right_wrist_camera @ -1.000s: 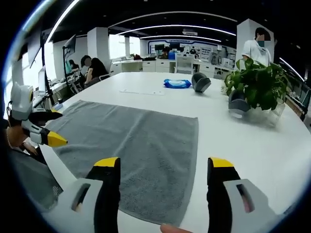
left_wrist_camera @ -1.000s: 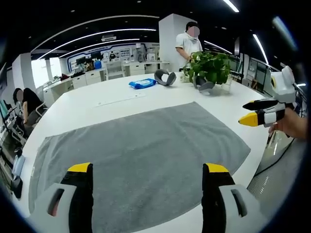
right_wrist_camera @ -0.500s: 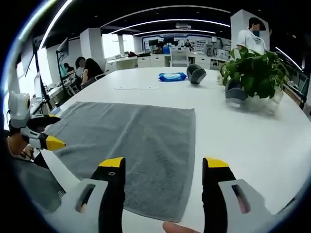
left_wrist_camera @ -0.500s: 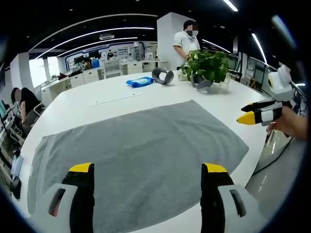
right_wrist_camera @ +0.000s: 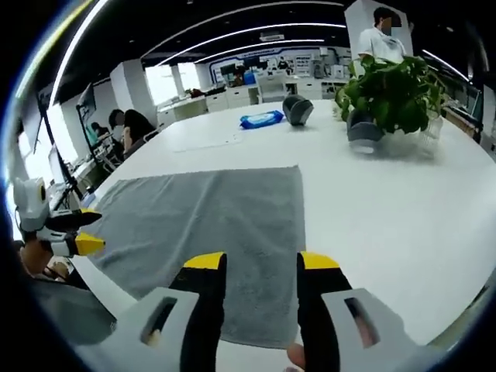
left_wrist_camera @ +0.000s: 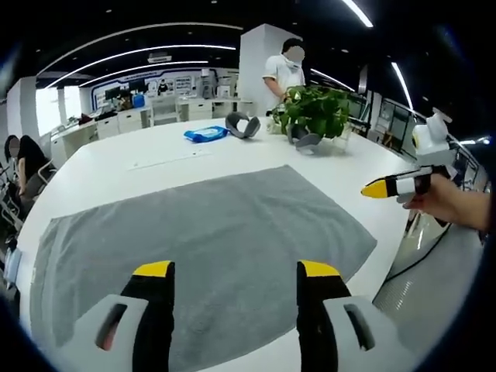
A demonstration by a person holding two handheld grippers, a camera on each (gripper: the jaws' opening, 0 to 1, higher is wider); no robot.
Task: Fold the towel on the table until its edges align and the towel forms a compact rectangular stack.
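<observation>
Grey towel point(left_wrist_camera: 201, 240) is spread flat along the table point(right_wrist_camera: 387, 209) near edge, unfolded. Left gripper point(left_wrist_camera: 232, 273) and right gripper point(right_wrist_camera: 262, 266) are held above it, jaws apart, nothing gripped. Near-edge corners are best pinched together, then carried evenly to the far edge.

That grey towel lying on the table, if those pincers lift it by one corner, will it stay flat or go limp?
Probably limp: the grey towel lies spread flat, hugging the white table, so it looks soft, not stiff. Its matte, fuzzy surface suggests it won't slip easily from the jaws. Being large, it would likely sag and drag.
</observation>
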